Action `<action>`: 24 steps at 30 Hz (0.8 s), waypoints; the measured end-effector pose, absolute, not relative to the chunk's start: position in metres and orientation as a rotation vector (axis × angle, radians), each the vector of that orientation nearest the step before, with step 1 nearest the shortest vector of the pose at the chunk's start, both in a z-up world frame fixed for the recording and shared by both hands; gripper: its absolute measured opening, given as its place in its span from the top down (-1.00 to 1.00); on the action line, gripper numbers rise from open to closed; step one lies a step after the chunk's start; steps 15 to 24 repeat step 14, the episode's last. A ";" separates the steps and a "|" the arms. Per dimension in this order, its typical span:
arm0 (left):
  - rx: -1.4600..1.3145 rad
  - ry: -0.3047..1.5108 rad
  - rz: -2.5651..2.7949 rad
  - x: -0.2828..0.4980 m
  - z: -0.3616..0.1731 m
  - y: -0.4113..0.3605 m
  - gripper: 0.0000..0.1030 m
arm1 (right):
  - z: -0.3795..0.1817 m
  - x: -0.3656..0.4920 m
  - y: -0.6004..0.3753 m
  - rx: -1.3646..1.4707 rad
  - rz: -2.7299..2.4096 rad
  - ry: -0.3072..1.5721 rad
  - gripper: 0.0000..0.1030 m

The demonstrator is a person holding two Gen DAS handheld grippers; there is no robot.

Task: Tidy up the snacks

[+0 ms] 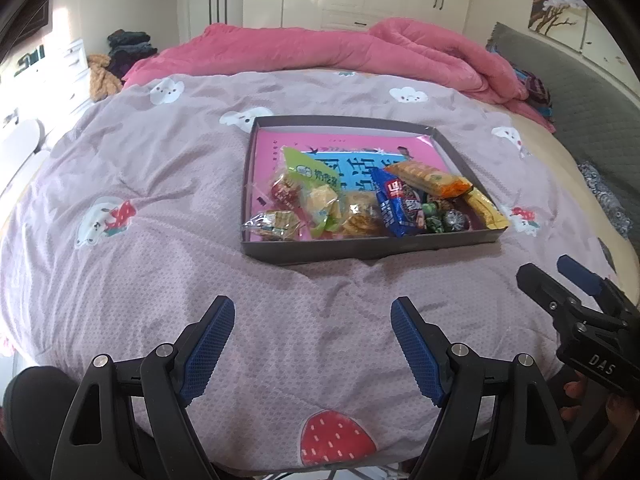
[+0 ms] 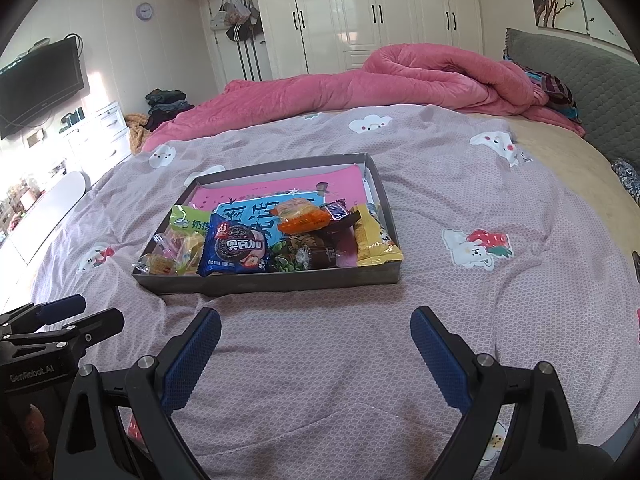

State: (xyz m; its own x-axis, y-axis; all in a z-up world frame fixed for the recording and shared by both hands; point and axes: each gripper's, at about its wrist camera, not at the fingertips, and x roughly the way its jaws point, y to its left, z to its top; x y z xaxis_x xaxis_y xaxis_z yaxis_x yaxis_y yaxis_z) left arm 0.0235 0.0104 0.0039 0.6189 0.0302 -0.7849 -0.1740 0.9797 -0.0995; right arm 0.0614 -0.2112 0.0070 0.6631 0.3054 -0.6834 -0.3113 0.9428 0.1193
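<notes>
A shallow grey box [image 1: 360, 246] [image 2: 280, 284] with a pink lining lies on the bed. Several snacks lie in its near end: a blue cookie pack [image 1: 396, 204] [image 2: 234, 250], an orange pack [image 1: 430, 178] [image 2: 302, 216], a yellow pack [image 1: 486, 210] [image 2: 374, 240], a green pack [image 1: 312, 184] and wrapped candies [image 1: 444, 220] [image 2: 296, 258]. My left gripper [image 1: 312, 308] is open and empty, short of the box. My right gripper [image 2: 316, 320] is open and empty, also short of the box. It shows at the right in the left wrist view [image 1: 548, 272].
The box sits on a lilac quilt [image 1: 160, 248] [image 2: 480, 280] with cloud prints. A rumpled pink blanket [image 1: 360, 48] [image 2: 400, 76] lies behind it. A grey headboard [image 2: 580, 76] stands at the right, white drawers [image 2: 104, 132] and a TV [image 2: 40, 80] at the left.
</notes>
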 end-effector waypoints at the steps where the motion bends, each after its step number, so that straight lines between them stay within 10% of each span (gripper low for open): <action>1: -0.170 0.895 0.120 0.024 0.004 0.010 -0.58 | 0.006 0.062 -0.212 -0.006 0.347 0.772 -0.87; 24: -0.186 0.875 0.230 0.048 -0.003 0.062 -0.58 | -0.001 0.096 -0.238 0.059 0.271 0.777 -0.97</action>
